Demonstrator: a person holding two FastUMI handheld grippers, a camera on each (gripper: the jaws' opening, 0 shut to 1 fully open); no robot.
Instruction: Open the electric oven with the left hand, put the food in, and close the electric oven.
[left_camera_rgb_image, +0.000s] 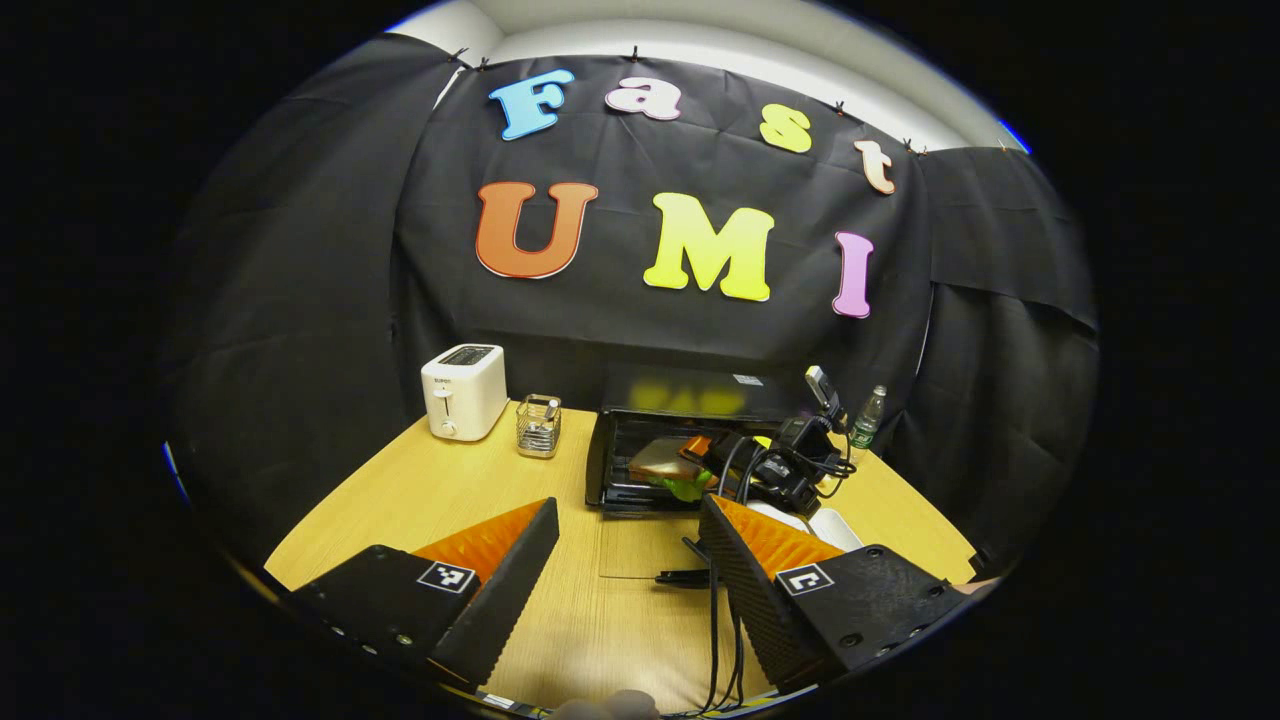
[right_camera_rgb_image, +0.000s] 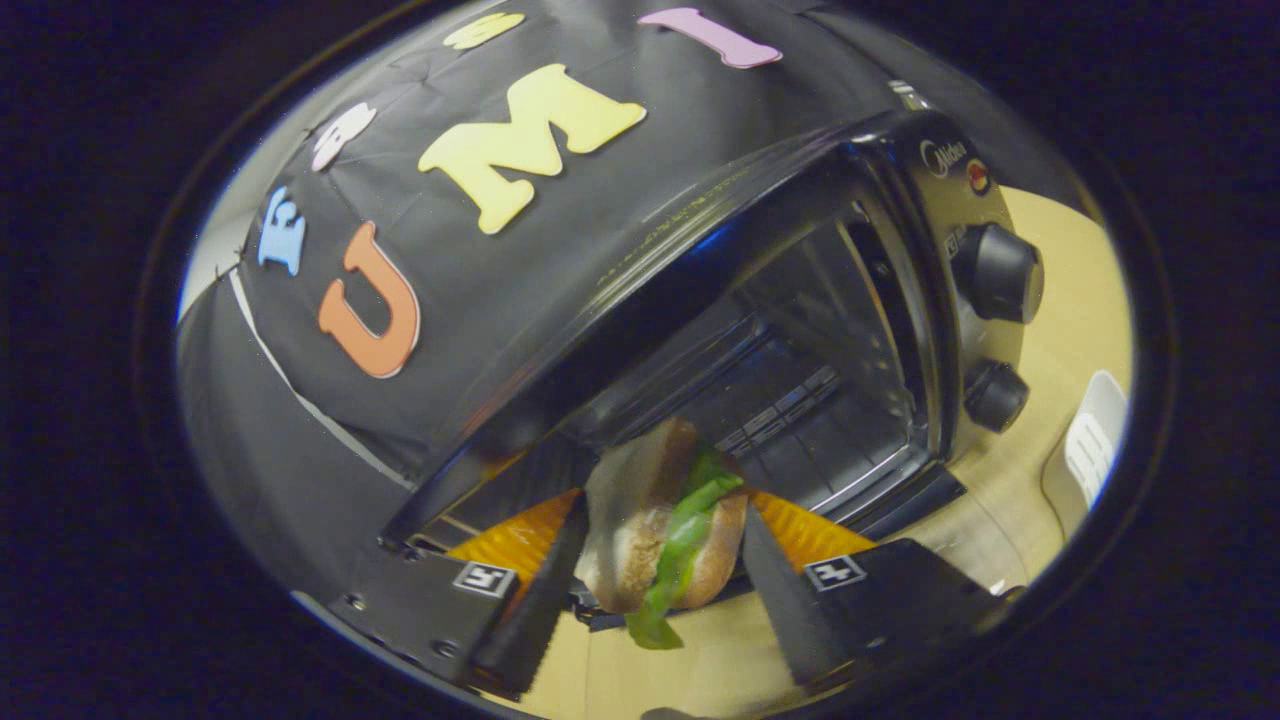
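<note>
Holding a sandwich (right_camera_rgb_image: 660, 520) with green lettuce between both fingers, the right gripper (right_camera_rgb_image: 660, 560) sits at the mouth of the open electric oven (right_camera_rgb_image: 800, 330); the bread is pinched from either side and its far end reaches over the oven's threshold, above the lowered glass door (right_camera_rgb_image: 900, 500). Two knobs (right_camera_rgb_image: 995, 270) stand on the oven's control panel. In the left gripper view, the left gripper (left_camera_rgb_image: 625, 550) hovers over the wooden tabletop (left_camera_rgb_image: 440, 490) with its fingers spread wide and nothing between them, well back from the oven (left_camera_rgb_image: 680, 420). Farther off there, the right gripper (left_camera_rgb_image: 790, 460) with its cables reaches into the oven opening with the sandwich (left_camera_rgb_image: 665, 465). A white toaster (left_camera_rgb_image: 463, 390) and a small wire basket (left_camera_rgb_image: 538, 426) stand left of the oven.
</note>
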